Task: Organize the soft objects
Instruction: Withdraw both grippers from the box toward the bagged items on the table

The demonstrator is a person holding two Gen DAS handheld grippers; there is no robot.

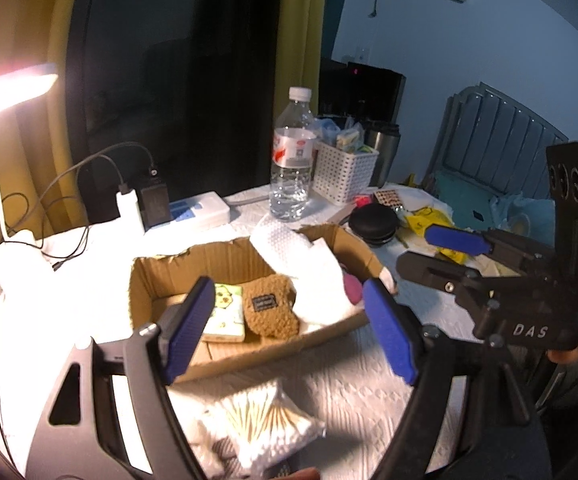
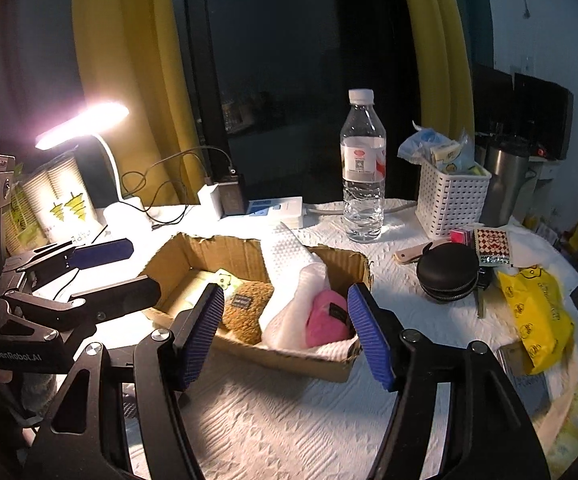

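Now both grippers hang above the near edge of a torn cardboard box (image 2: pixel 249 256) on the tabletop (image 2: pixel 289 412), which is covered with white textured paper. The left gripper (image 1: pixel 289 328) has its blue fingers (image 1: pixel 191 328) spread wide with nothing between them — the box shows through the gap. The right gripper (image 2: pixel 287 332) is just as wide apart and just as empty, its fingers (image 2: pixel 371 336) framing the right half of the box.

Inside the box the soft things lie side by side: a small pack with a cartoon print (image 1: pixel 225 312) at the left, a brown fuzzy pouch (image 2: pixel 245 310) with a dark label next to it, then a white dimpled cloth (image 2: pixel 289 280) draped over the back wall and down into the box, and a pink plush piece (image 2: pixel 327 318) tucked against the cloth at the right end.

In front of the box, near the left gripper, a clear bag of cotton swabs (image 1: pixel 267 424) rests on the tabletop. Behind the box stand a water bottle (image 2: pixel 363 168), a white lattice basket (image 2: pixel 451 204) stuffed with packets, and a lit desk lamp (image 2: pixel 83 126) at the far left. A round black zip case (image 2: pixel 447 274) and a yellow bag (image 2: pixel 537 320) lie to the right of the box — well apart from it.
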